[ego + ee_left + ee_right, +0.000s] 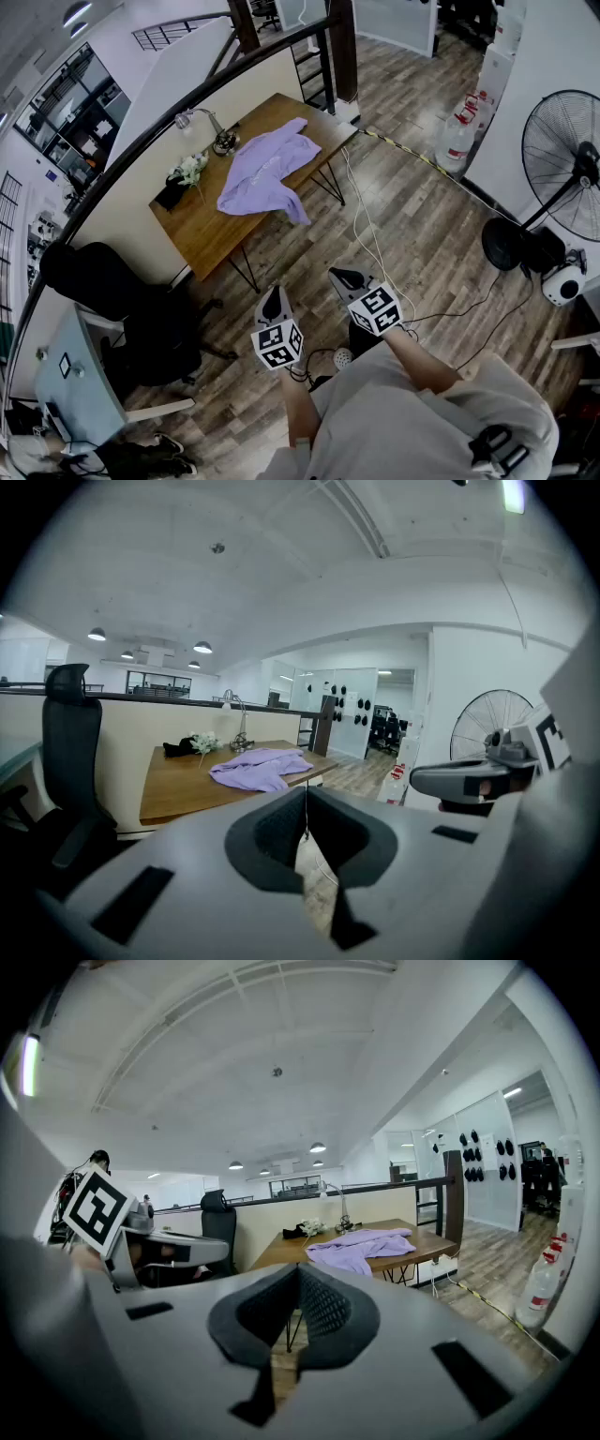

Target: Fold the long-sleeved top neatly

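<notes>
Tongs pressed together on both sides, pinching nothing: left gripper (306,803) with its pads meeting in a thin seam, right gripper (298,1283) closed the same way. Held side by side, near, over the wood-plank floor (422,244), pointing toward the far table (202,225) and well apart from it.

Long-sleeved top (267,169), lilac, lying crumpled and unfolded on the right half of that table, one part hanging over the near edge. To its left on the tabletop, a desk lamp (214,129), a small bunch of white flowers (191,169) and a dark object beside them, too small to identify.

Black-and-white square code patterns on each gripper's cube. Red labels on the large water bottles (457,141) far right by the wall; print too small to read.

Black office chair (122,300) near left. Standing fan (567,173) at right. Pale cable (370,234) trailing across the floor from the table's right end toward the grippers.
</notes>
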The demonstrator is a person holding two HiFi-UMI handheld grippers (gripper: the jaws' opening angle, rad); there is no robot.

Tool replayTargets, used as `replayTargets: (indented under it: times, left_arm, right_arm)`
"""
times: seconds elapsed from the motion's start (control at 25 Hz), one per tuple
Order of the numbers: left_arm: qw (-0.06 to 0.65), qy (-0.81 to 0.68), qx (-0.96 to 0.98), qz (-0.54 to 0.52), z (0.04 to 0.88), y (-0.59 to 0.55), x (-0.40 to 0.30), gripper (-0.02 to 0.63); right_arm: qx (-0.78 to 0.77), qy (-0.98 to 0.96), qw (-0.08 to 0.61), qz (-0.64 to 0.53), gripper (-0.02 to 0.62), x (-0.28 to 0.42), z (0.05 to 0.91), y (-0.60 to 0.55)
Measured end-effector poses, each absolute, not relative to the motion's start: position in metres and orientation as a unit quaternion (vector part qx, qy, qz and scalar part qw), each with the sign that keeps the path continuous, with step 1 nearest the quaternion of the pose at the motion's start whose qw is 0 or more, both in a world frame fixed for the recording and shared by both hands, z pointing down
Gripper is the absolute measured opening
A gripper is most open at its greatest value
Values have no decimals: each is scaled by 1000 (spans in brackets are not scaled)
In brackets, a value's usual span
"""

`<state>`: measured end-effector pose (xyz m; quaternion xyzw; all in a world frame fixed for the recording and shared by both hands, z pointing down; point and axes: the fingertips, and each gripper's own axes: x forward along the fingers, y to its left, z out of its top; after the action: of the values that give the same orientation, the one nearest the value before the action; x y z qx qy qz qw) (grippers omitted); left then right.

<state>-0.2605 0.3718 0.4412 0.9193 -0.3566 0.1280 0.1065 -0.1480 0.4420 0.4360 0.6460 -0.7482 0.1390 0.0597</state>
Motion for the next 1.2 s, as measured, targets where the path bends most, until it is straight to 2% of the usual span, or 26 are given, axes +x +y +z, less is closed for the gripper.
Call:
replayTargets:
  times: [0.32, 0.56, 0.72, 0.84, 1.04, 1.2]
  left_arm:
    - [100, -355, 921, 126, 433, 379, -258, 23]
    - [70, -370, 916, 140, 429, 375, -269, 25]
    - [65, -372, 910, 174, 437, 375, -273, 28]
    - [66, -371, 910, 175, 439, 379, -275, 34]
    - [45, -371, 912, 167, 433, 379, -277, 89]
    - [65, -372, 915, 141, 428, 379, -282, 146]
  right_arm:
    - [662, -733, 46, 146, -5, -142, 430, 448]
    - [678, -721, 41, 141, -9, -134, 427, 453]
    - [671, -728, 27, 137, -6, -135, 422, 455]
    - [665, -734, 26, 134, 59, -140, 421, 456]
    - [660, -739, 17, 136, 125, -144, 421, 454]
    - [653, -744, 6, 139, 187, -146, 422, 452]
